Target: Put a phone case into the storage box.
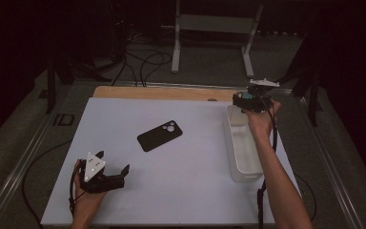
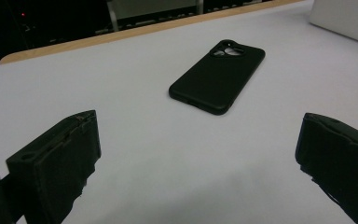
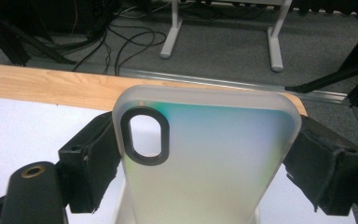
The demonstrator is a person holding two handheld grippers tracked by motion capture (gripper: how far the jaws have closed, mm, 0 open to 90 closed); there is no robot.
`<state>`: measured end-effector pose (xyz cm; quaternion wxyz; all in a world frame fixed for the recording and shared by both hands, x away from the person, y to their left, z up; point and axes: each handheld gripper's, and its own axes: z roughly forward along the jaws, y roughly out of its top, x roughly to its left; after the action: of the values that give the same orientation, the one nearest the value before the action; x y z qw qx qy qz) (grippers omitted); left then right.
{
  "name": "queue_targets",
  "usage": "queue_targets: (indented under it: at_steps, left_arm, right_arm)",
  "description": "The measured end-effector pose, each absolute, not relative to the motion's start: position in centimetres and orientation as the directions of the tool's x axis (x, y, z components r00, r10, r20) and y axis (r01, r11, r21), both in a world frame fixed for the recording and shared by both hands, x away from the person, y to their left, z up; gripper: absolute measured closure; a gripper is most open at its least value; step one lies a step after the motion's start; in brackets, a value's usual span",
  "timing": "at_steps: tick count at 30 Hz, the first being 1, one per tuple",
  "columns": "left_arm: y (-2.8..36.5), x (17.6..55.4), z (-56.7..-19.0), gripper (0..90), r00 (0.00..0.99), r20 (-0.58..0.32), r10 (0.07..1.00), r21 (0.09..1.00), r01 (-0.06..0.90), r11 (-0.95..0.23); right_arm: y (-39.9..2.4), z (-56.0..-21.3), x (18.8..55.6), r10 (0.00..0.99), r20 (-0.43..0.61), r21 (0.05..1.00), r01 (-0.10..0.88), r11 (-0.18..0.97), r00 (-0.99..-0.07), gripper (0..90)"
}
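- Translucent frosted phone case (image 3: 205,158), faintly iridescent, pinched across its width between the jaws of the right gripper (image 3: 205,172); camera cut-out at the case's upper left in the right gripper view.
- In the high view, right gripper (image 1: 248,102) at about 2 o'clock on the white table (image 1: 124,200), held above the far end of a long clear plastic bin (image 1: 244,152).
- Likely very light, thin and flexible; probably bows if squeezed hard, and smooth enough to slip. Best gripped on the two long side edges, as now, clear of the weak cut-out corner.
- Black phone case (image 1: 159,135) lying flat, back up, near table centre, apart from the bin.
- Seen from the left gripper view, black phone case (image 2: 219,77) straight ahead at 12 o'clock, well short of contact.
- Left gripper (image 1: 114,164) at about 7 o'clock on the table, jaws spread wide, holding nothing.
- Black case probably soft, light and lying low; a take across its narrow width likely surest.
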<state>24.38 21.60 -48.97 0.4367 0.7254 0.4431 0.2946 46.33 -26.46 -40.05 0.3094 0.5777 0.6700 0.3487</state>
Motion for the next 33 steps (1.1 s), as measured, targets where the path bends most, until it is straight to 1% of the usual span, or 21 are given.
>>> queue_targets:
  at_steps: [24,33]
  left_arm:
    - [21.5,24.4,-49.0,0.5,0.436,0.04,0.899,0.893,0.388,-0.228]
    - [21.5,24.4,-49.0,0.5,0.438,0.041,0.898,0.893,0.387,-0.23]
  right_arm:
    - [-26.3,-42.0,46.5,0.99,0.007,0.793,0.604,0.08,-0.141,16.5]
    - [-26.3,-42.8,46.9,0.993,0.014,0.777,0.626,0.066,-0.121,16.5]
